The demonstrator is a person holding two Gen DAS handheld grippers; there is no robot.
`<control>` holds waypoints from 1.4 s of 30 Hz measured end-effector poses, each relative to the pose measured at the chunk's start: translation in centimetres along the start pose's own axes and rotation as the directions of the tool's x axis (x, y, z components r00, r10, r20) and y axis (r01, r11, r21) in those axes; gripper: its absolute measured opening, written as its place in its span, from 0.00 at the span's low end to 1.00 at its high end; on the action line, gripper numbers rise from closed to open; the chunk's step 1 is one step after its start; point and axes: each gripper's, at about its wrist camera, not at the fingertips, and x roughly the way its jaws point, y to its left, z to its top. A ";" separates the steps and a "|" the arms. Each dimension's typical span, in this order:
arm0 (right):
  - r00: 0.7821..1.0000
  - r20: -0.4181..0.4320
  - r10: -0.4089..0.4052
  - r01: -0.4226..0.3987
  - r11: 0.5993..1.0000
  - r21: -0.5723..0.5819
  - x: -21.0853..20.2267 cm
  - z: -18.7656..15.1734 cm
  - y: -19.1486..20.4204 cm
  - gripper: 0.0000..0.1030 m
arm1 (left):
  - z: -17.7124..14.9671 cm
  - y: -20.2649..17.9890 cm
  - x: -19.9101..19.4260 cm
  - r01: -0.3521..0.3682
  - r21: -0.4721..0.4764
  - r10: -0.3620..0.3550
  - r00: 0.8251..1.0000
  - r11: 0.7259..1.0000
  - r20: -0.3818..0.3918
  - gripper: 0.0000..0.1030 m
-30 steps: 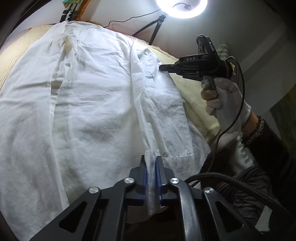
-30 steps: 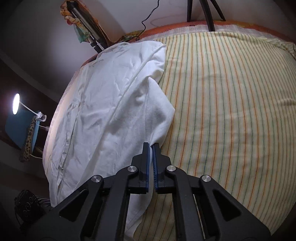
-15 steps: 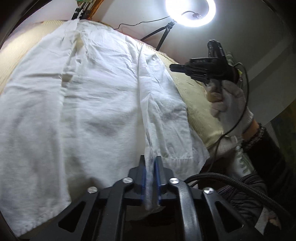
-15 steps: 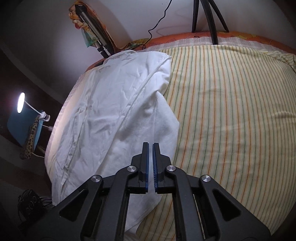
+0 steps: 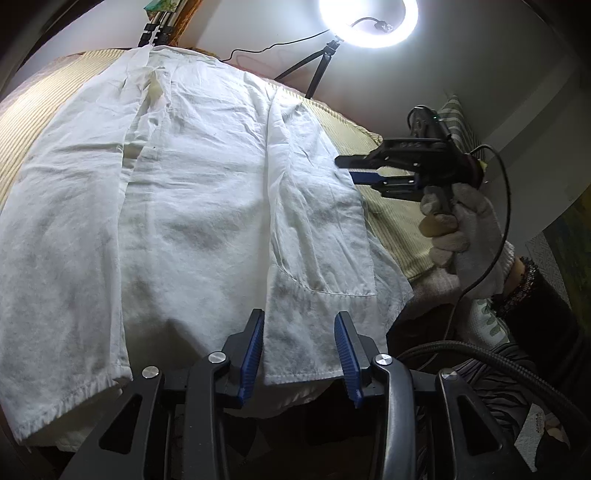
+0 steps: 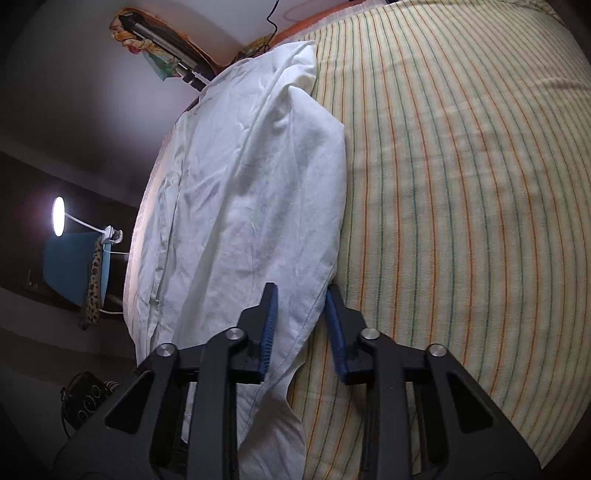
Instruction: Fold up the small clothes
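Since the earlier frames I have let go of the cloth on both sides: my left gripper (image 5: 299, 354), which was pinching the hem a second ago, is now opening, its blue pads (image 5: 253, 354) standing apart with the folded flap's lower edge lying loose between them and not pressed. My right gripper (image 6: 301, 328), previously closed at the fold's edge, is now holding its pads (image 6: 267, 328) parted, with the garment's right edge lying between them untouched by either pad. The white garment (image 5: 192, 206) is lying spread across the centre and left of the left wrist view on the striped bedcover (image 6: 461, 206), its right-hand panel folded over toward the middle, the stitched hem line showing at lower centre. In the right wrist view the same garment (image 6: 251, 199) is filling the centre-left, the bedcover occupying the right half. My right gripper (image 5: 356, 170) is also appearing at the right of the left view, carried in a gloved hand (image 5: 461, 229) just above the garment's right edge. A ring light (image 5: 369, 18) is glowing at the upper right.
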 end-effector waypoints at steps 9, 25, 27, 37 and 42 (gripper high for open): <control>0.997 0.081 -0.012 0.019 0.996 -0.091 -3.1 1.0 2.9 0.04 | 0.1 -0.1 -0.4 0.106 -0.083 -0.105 0.994 0.991 0.016 0.00; 0.996 0.070 -0.055 0.066 0.986 -0.156 -5.6 -2.9 2.4 0.31 | -1.6 -3.5 -1.7 -0.149 0.179 0.135 0.987 0.972 0.088 0.27; 0.995 0.091 -0.035 0.048 0.987 -0.153 -7.0 -4.4 2.7 0.35 | -2.0 -4.1 -2.4 -0.174 0.214 0.152 0.981 0.961 0.117 0.27; 0.965 0.256 0.062 -0.035 0.993 -0.109 -13.4 -6.7 2.1 0.55 | -1.1 -10.9 1.8 -0.090 0.377 0.051 0.992 0.922 0.112 0.38; 0.944 0.320 0.084 -0.065 0.996 -0.069 -15.4 -6.2 0.3 0.57 | -0.5 -12.5 6.3 -0.089 0.406 0.071 0.996 0.909 0.060 0.41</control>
